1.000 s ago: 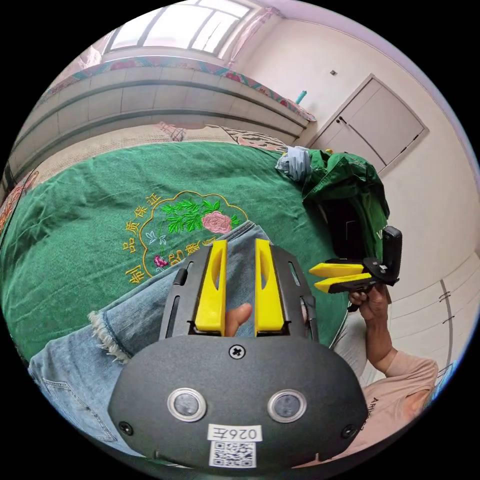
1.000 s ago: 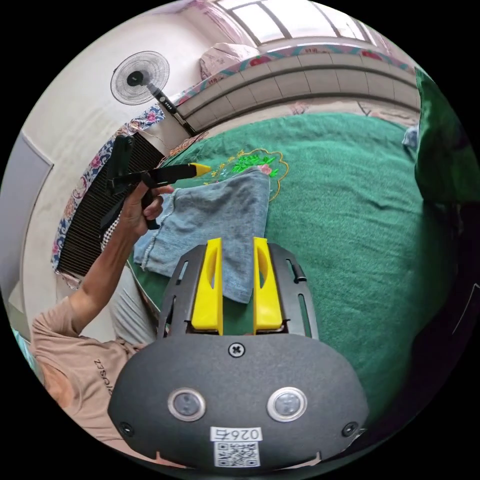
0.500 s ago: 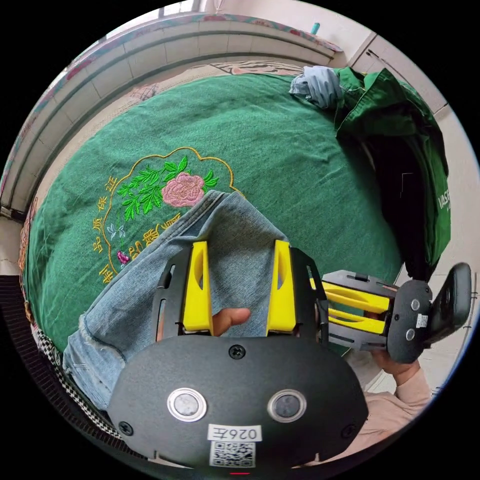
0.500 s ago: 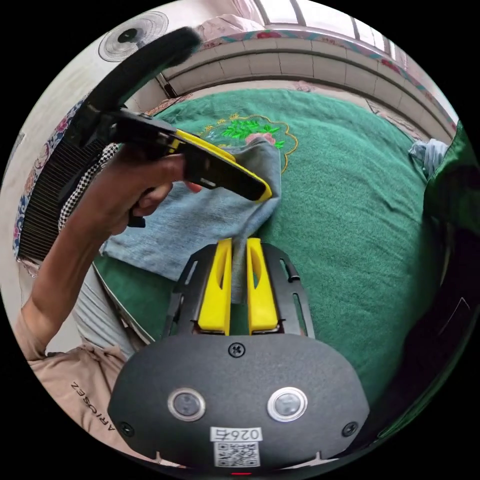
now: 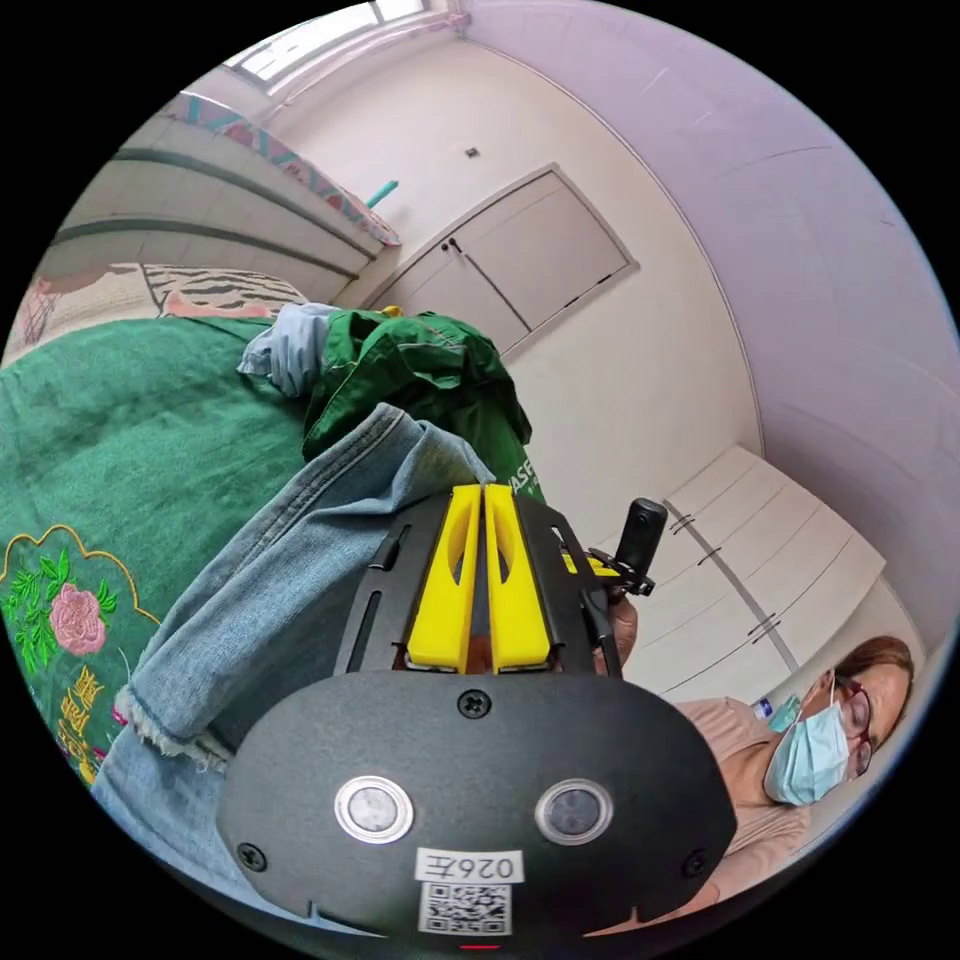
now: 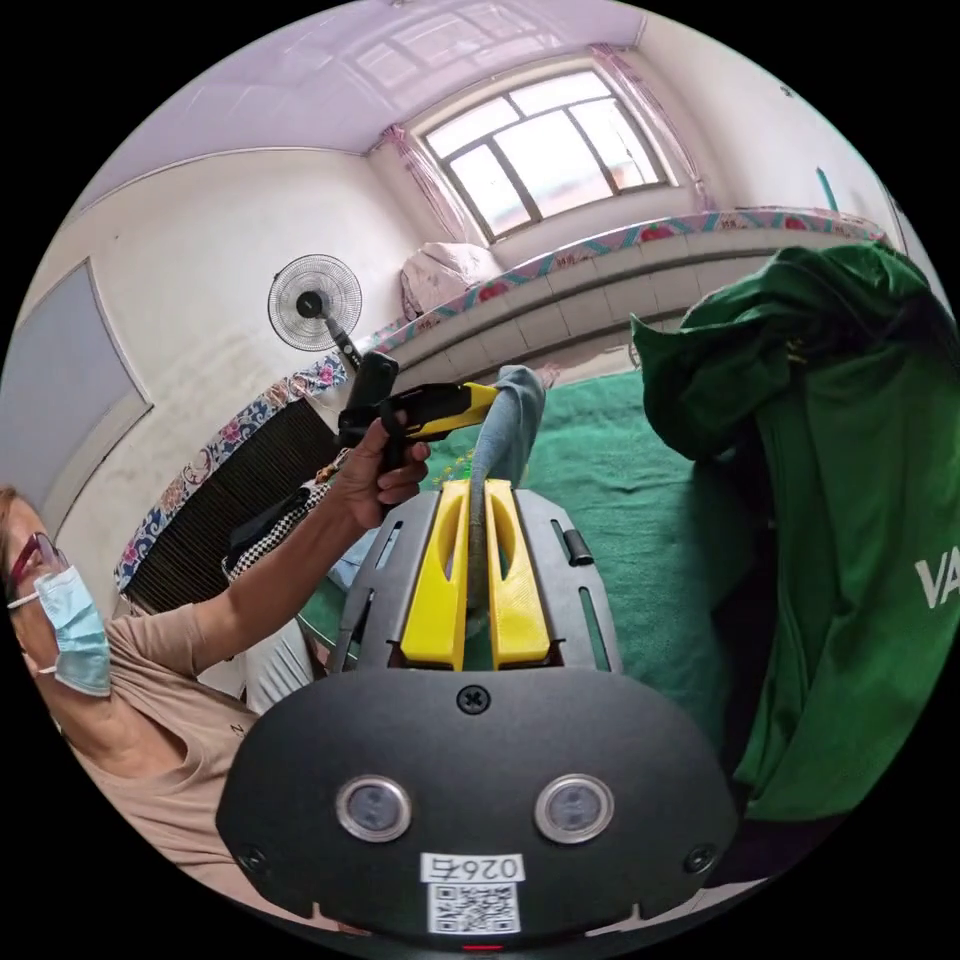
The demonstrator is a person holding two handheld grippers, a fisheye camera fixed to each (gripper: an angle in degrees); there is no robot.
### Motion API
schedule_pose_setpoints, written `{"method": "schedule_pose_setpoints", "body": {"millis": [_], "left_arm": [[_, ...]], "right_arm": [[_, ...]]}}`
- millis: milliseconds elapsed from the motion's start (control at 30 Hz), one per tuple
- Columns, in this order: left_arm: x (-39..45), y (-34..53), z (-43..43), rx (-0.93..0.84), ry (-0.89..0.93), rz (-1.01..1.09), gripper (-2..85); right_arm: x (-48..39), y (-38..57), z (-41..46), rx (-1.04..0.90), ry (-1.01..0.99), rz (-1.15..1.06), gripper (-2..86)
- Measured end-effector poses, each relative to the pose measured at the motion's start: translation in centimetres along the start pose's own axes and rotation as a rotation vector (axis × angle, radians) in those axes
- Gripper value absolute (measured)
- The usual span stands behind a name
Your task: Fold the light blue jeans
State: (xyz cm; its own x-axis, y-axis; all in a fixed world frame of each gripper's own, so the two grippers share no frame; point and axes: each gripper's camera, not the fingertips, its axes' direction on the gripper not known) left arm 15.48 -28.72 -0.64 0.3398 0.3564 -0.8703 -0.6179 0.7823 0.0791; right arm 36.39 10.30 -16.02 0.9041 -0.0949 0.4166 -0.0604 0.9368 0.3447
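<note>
Since half a second ago both the left gripper (image 5: pixel 483 500) and right gripper (image 6: pixel 487 492) have clamped on the light blue jeans (image 5: pixel 300 560) and raised that edge off the green cloth (image 5: pixel 130 420), so a fold looks under way.

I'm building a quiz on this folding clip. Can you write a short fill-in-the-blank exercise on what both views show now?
1. The right gripper is shut on the light blue ____.
2. The bed is covered by a ____ cloth embroidered with flowers.
3. On the wall beside the window hangs a round ____.
4. The left gripper has its jaws ____ on the denim.

Missing words: jeans; green; fan; shut
</note>
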Motion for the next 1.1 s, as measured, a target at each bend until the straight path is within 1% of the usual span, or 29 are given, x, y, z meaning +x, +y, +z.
{"method": "schedule_pose_setpoints", "body": {"millis": [100, 167, 200, 267, 300, 367, 400, 467, 500, 533, 567, 633, 700, 733, 800, 867, 900, 933, 967, 1033, 1100], "left_arm": [[-0.5, 4.2, -4.4, 0.039, -0.019, 0.067, -0.7], [-1.7, 9.3, -11.0, 0.112, -0.026, 0.090, -0.5], [-2.1, 10.8, -12.9, 0.129, -0.040, 0.092, -0.4], [-3.5, 17.6, -20.1, 0.190, -0.162, 0.089, 0.2], [-4.0, 19.6, -21.8, 0.203, -0.202, 0.077, 0.4], [-7.4, 27.8, -27.7, 0.244, -0.366, -0.049, 2.9], [-8.5, 29.9, -28.9, 0.249, -0.406, -0.099, 3.9], [-12.9, 38.1, -32.9, 0.289, -0.520, -0.288, 6.1], [-13.7, 40.1, -33.8, 0.320, -0.526, -0.320, 6.3], [-14.7, 43.6, -35.1, 0.396, -0.506, -0.349, 6.5], [-15.1, 46.1, -35.6, 0.456, -0.486, -0.345, 6.5], [-15.4, 47.6, -35.1, 0.467, -0.494, -0.352, 6.7], [-15.4, 46.7, -33.1, 0.397, -0.530, -0.341, 7.9], [-15.4, 45.7, -31.1, 0.337, -0.569, -0.331, 9.0], [-15.9, 43.9, -27.2, 0.227, -0.588, -0.314, 11.2], [-18.2, 41.7, -21.1, 0.048, -0.603, -0.338, 14.8], [-19.0, 41.3, -19.5, 0.000, -0.613, -0.353, 15.6], [-20.8, 40.7, -16.2, -0.102, -0.637, -0.387, 16.0], [-22.5, 40.4, -13.2, -0.197, -0.693, -0.416, 15.3], [-22.5, 40.1, -10.4, -0.229, -0.839, -0.396, 12.5], [-21.7, 39.8, -8.5, -0.252, -0.884, -0.340, 8.7]], "right_arm": [[-5.9, -2.4, 0.0, -0.018, 0.002, -0.122, -1.6], [-12.3, -5.1, 2.4, -0.058, -0.020, -0.257, -1.4], [-13.9, -5.7, 3.3, -0.072, -0.026, -0.291, -1.4], [-20.6, -7.9, 8.7, -0.143, -0.055, -0.421, -0.9], [-22.3, -8.2, 10.6, -0.167, -0.064, -0.450, -0.8], [-28.1, -8.2, 19.2, -0.272, -0.099, -0.530, 0.8], [-29.4, -7.8, 21.6, -0.315, -0.104, -0.558, 1.4], [-33.1, -6.5, 29.9, -0.548, -0.155, -0.637, 3.5], [-33.5, -6.3, 31.2, -0.600, -0.186, -0.637, 4.2], [-33.6, -6.3, 32.3, -0.636, -0.243, -0.609, 5.5], [-33.2, -6.7, 31.9, -0.615, -0.276, -0.583, 5.8], [-31.8, -7.6, 30.2, -0.568, -0.276, -0.550, 6.2], [-29.5, -8.2, 28.2, -0.522, -0.251, -0.495, 6.0], [-27.9, -8.4, 27.0, -0.500, -0.238, -0.452, 5.7], [-25.6, -8.0, 25.9, -0.494, -0.218, -0.391, 5.5], [-23.5, -6.8, 25.1, -0.508, -0.207, -0.326, 6.0], [-23.1, -6.4, 24.9, -0.511, -0.205, -0.314, 6.2], [-22.5, -5.8, 24.6, -0.512, -0.201, -0.296, 6.5], [-22.1, -5.3, 24.6, -0.523, -0.193, -0.284, 6.6], [-21.6, -4.8, 24.8, -0.548, -0.190, -0.266, 6.7], [-21.5, -4.6, 25.2, -0.573, -0.197, -0.254, 6.8]]}}
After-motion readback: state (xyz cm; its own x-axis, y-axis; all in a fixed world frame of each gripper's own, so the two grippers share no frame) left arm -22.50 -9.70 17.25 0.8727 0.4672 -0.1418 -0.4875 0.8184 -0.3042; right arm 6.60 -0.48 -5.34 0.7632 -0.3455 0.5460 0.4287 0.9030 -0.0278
